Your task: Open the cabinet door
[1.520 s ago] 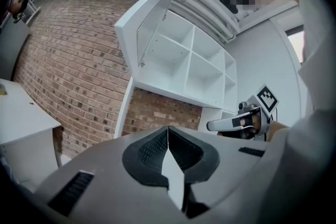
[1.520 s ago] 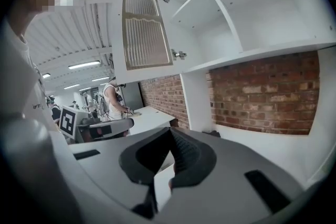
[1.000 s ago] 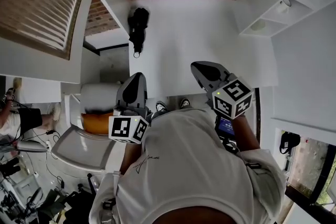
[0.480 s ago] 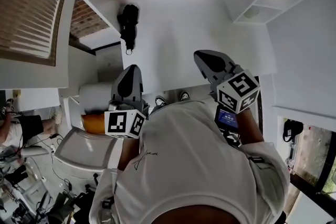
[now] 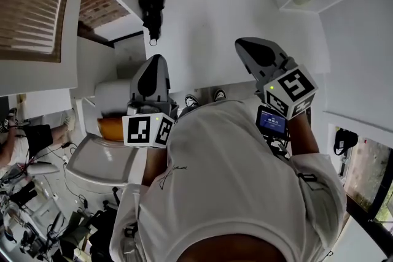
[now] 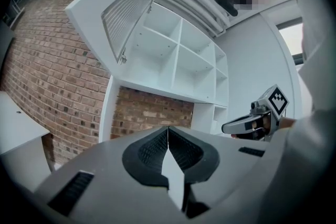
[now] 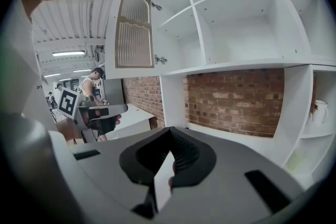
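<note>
The cabinet door (image 6: 126,8), white with a ribbed panel, stands swung wide open at the upper left of the open white shelves (image 6: 178,65). It also shows in the right gripper view as the door (image 7: 134,29) beside the shelves (image 7: 236,13), and in the head view as a slatted panel (image 5: 31,3). My left gripper (image 6: 168,131) is shut with nothing in it, held level in front of my chest (image 5: 153,64). My right gripper (image 7: 169,136) is shut and empty too, tilted slightly down (image 5: 245,46). Neither touches the door.
A brick wall (image 7: 236,97) backs the white counter (image 5: 209,27) under the shelves. A black device (image 5: 152,6) hangs at the counter's left. A mug (image 7: 320,110) sits on a right side shelf. A person (image 7: 94,81) stands far left, near an orange object (image 5: 113,129).
In the head view both grippers have drifted a little upward, the right one also rightward and rolled slightly. Both stay shut and the door stays open.
</note>
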